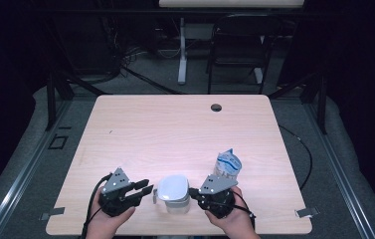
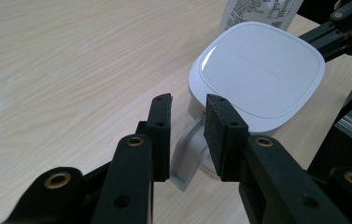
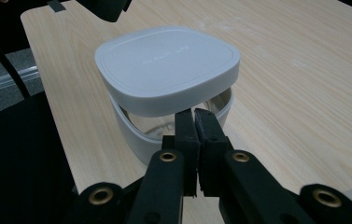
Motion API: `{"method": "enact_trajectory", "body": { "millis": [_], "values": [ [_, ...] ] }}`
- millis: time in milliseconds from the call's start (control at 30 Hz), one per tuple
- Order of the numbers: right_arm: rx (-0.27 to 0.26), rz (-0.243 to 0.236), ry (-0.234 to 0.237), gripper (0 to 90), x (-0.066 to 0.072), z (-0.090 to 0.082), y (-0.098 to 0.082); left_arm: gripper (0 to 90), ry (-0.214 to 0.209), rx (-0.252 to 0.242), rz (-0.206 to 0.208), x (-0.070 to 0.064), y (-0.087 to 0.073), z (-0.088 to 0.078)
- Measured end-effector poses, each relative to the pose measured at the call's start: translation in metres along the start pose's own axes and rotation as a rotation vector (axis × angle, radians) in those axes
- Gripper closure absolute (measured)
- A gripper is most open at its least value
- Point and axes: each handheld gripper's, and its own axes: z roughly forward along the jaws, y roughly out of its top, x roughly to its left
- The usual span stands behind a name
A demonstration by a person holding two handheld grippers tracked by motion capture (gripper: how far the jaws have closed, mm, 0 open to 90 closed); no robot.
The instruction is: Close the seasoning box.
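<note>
From the high view, a white lidded container point(image 1: 173, 194) sits near the front edge of the counter point(image 1: 175, 129), between the two tools; the left hand-held gripper point(image 1: 148, 190) points at its left side, the right hand-held gripper point(image 1: 193, 192) meets its right side; a printed pouch point(image 1: 227, 166) stands just behind the right one.

In the left gripper view, the left hand-held gripper point(image 2: 188, 125) has its jaws partly spread, with the container's grey side handle point(image 2: 188, 154) between them; the pads do not press on it; the white lid point(image 2: 260, 70) sits on top.

In the right gripper view, the right hand-held gripper point(image 3: 195, 122) is pressed nearly together, seemingly pinching the container's thin wall point(image 3: 220, 109) under the lid's edge; the lid point(image 3: 166, 63) appears tilted, lifted on this side.

Risks, as I judge them: with the left side let go, the single pinch may tip or drag the container toward the nearby counter edge; the loose lid could slide off; the wall may slip from the narrow pads; the pouch might be knocked over.
</note>
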Motion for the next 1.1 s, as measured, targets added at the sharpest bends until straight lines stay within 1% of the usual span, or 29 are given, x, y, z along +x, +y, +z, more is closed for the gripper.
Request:
{"method": "enact_trajectory", "body": {
  "millis": [100,167,233,300,367,433,600,700,800,867,933,1067,1100],
  "values": [
    [0.003,-0.002,0.008,88.7,0.0,0.0,0.002,69.1,0.001,-0.012,-0.014,0.003,0.0,-0.004],
    [0.0,-0.005,0.011,88.8,0.0,0.0,0.004,66.9,0.012,-0.018,-0.018,0.005,-0.001,-0.006],
    [0.004,-0.018,0.011,88.8,0.001,0.0,0.007,65.4,0.015,-0.027,-0.03,0.007,-0.002,-0.008],
    [0.01,-0.019,0.015,88.9,0.001,0.001,0.009,64.8,0.017,-0.031,-0.035,0.008,-0.002,-0.009],
    [0.01,-0.016,0.021,88.9,-0.001,0.002,0.009,64.4,0.019,-0.038,-0.034,0.009,-0.002,-0.01],
    [0.025,-0.019,0.014,88.9,-0.002,0.001,0.01,64.0,0.018,-0.042,-0.037,0.009,-0.001,-0.011],
    [0.038,-0.015,0.021,88.9,-0.004,0.003,0.014,63.7,0.019,-0.046,-0.032,0.011,-0.001,-0.014],
    [0.035,-0.015,0.018,89.0,-0.003,0.004,0.017,63.3,0.02,-0.052,-0.032,0.011,-0.001,-0.015],
    [0.044,-0.018,0.018,89.0,-0.003,0.004,0.02,63.3,0.02,-0.056,-0.037,0.012,-0.001,-0.017],
    [0.054,-0.027,0.015,89.0,-0.002,0.003,0.023,63.4,0.02,-0.056,-0.031,0.013,-0.001,-0.018],
    [0.051,-0.031,0.017,88.9,-0.001,0.003,0.026,63.4,0.022,-0.061,-0.039,0.013,-0.001,-0.019],
    [0.061,-0.038,0.016,88.9,-0.001,0.002,0.031,62.3,0.029,-0.066,-0.038,0.014,-0.001,-0.02],
    [0.058,-0.033,0.014,88.9,0.0,0.002,0.032,62.0,0.03,-0.068,-0.04,0.014,-0.001,-0.02]
  ]
}}
